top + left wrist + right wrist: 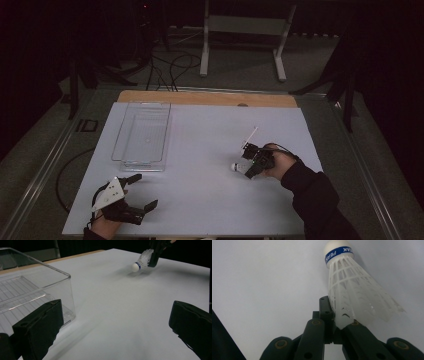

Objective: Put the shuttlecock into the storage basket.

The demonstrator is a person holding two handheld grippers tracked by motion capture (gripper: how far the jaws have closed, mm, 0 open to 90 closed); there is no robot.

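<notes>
The shuttlecock (pixel 352 290) is pinched by its skirt edge in the clenched right hand-held gripper (pixel 253 161), at four o'clock on the counter (pixel 200 150) (a thin hold); it could be twisted loose before the clear bin (pixel 142 132) is reached. The left hand-held gripper (pixel 136 192) is held released.

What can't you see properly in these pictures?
- Shuttlecock: right gripper view, skirt edge hidden between the right gripper jaws.
- Band lettering: cut short where the band curves away.
- Tray: left gripper view, cut off by the left edge.
- Room behind the table: high view, too dark.
</notes>
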